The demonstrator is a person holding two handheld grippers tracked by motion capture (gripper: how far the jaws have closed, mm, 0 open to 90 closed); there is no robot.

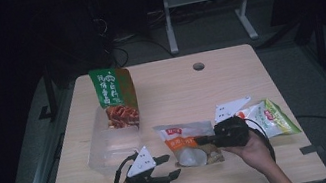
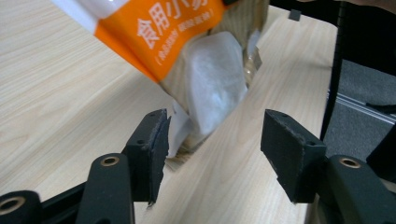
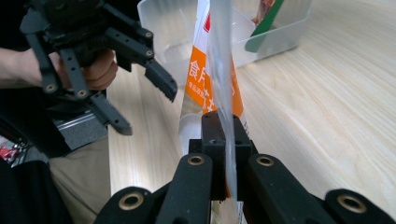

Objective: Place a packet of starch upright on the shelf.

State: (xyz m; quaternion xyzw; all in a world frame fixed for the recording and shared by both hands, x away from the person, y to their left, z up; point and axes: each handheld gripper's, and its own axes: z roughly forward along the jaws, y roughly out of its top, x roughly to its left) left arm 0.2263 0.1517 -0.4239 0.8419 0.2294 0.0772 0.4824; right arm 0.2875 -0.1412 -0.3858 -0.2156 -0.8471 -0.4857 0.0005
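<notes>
An orange-and-white pouch (image 1: 187,140) lies near the table's front edge, in the middle. My right gripper (image 1: 201,141) comes in from its right side and is shut on its thin sealed edge; in the right gripper view the jaws (image 3: 226,135) pinch the clear film of the pouch (image 3: 210,79). My left gripper (image 1: 171,165) stands open just left of the pouch. In the left gripper view the pouch (image 2: 187,42) hangs tilted, and its lower corner dips between the jaws (image 2: 215,135) beside the left pad without being pressed. The right gripper view also shows the left gripper (image 3: 144,107).
A clear plastic box (image 1: 110,146) sits left of the pouch, with a green-and-red snack bag (image 1: 113,92) standing in its far end. A green-and-white packet (image 1: 275,120) lies at the right. A cable hole (image 1: 198,66) is near the table's far edge.
</notes>
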